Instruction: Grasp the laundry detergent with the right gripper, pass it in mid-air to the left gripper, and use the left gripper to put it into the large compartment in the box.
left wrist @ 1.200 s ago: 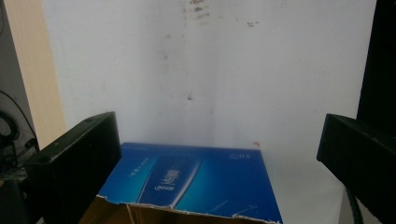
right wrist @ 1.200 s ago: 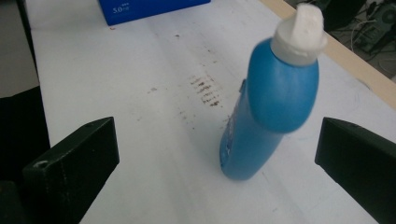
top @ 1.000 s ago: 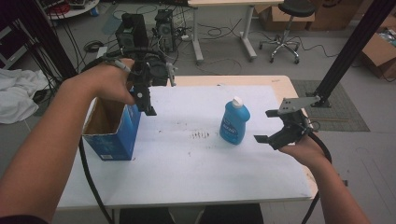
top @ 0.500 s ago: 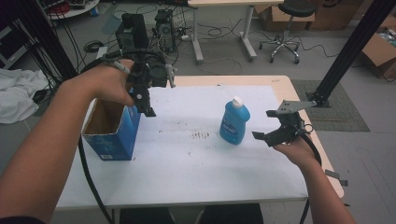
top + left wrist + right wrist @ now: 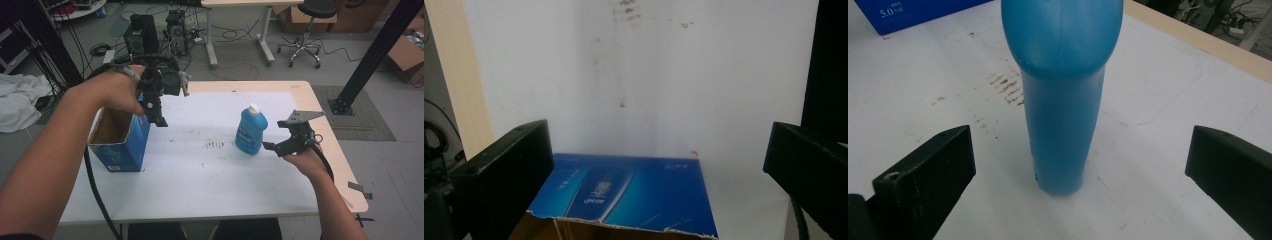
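Observation:
A blue bottle with a white cap stands upright on the white table top. My right gripper is open just to its right, low over the table. In the right gripper view the bottle rises between the two wide-apart jaws, not touched by them. An open blue carton stands at the table's left. My left gripper hangs open above the carton's right rim, pointing down. Below its spread jaws in the left gripper view lies the carton's blue side with a torn edge.
Dark scuff marks stain the sheet left of the bottle. The table's wooden edge runs along the right. Behind the table stand computer cases, cables, a second desk and a stool. A black post rises at right.
My right gripper has moved left and down toward the bottle. The left gripper and the carton have hardly shifted.

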Motion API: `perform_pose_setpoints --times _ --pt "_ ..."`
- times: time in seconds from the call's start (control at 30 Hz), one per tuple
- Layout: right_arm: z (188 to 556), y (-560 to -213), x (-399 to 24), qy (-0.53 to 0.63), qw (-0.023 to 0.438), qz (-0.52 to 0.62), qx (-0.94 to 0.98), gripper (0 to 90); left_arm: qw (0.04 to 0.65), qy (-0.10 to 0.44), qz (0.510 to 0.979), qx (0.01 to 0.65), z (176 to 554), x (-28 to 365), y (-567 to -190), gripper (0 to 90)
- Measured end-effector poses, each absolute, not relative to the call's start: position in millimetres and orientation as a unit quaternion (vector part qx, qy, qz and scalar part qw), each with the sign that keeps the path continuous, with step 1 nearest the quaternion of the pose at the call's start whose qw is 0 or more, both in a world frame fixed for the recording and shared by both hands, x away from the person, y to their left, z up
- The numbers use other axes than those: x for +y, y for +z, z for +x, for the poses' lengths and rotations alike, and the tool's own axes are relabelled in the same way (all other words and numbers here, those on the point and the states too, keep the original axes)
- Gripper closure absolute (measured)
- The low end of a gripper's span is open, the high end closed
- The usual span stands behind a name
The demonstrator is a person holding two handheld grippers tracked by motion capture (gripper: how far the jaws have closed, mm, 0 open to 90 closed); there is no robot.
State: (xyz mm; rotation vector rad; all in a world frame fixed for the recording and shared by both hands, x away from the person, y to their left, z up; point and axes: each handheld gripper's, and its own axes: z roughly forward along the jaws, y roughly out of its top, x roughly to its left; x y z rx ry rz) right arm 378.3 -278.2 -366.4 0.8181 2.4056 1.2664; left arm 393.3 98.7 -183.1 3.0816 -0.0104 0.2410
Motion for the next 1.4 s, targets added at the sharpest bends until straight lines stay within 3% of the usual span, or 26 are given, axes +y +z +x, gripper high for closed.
perform_pose_setpoints --times 1.4 --pt "403.8 -400.5 -242.6 0.469 0.138 0.291 0.822 0.0 0.022 0.08 0.997 -0.01 387.8 95.9 -187.8 0.1"
